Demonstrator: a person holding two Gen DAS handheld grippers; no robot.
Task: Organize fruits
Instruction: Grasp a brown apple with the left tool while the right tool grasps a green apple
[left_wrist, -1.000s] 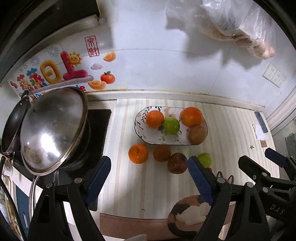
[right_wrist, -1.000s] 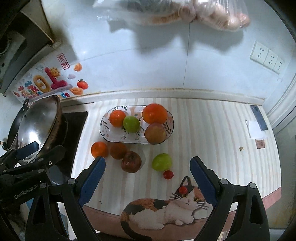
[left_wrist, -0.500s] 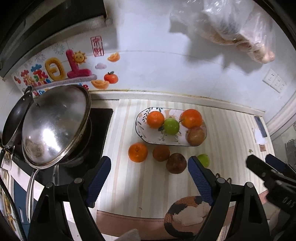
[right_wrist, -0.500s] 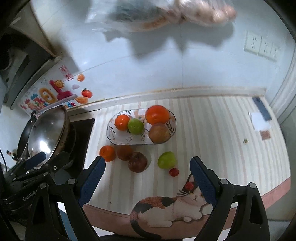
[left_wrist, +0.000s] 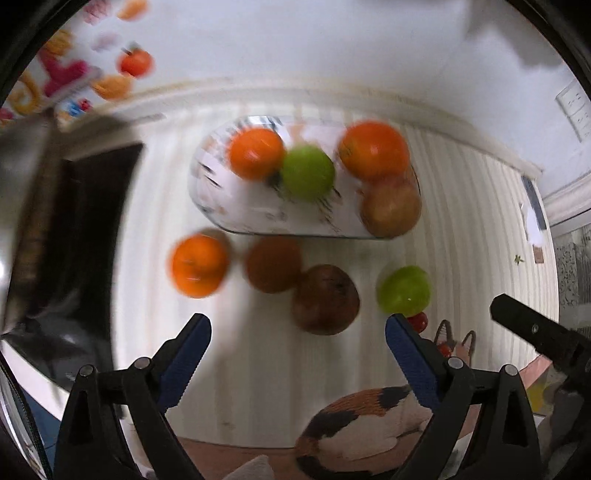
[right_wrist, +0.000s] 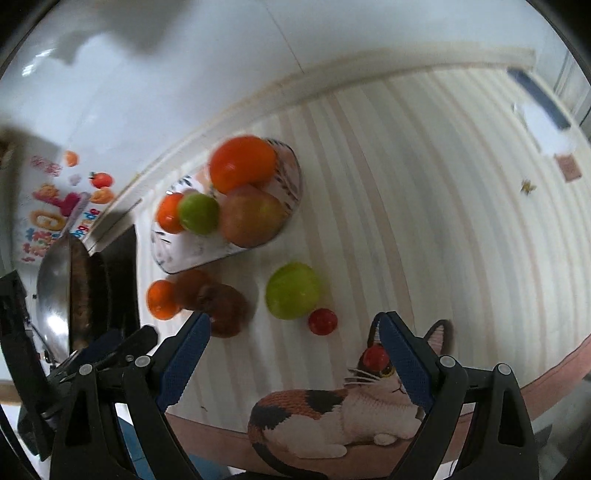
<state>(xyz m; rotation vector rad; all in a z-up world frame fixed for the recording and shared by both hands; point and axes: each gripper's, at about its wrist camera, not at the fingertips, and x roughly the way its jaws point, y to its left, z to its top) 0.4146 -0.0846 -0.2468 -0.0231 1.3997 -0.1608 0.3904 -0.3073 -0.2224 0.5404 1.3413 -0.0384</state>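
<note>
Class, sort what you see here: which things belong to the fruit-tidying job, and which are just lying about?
Job: patterned dish holding four fruits; loose orange, brown fruit, green fruit, small red fruit.
Lying about: wok, wall stickers, cat picture.

I see heavy motion blur smearing both views, worst on the left over the plate (left_wrist: 207, 206). Lighting is soft and even; fisheye bends the tabletop (right_wrist: 424, 206), with black corners.
</note>
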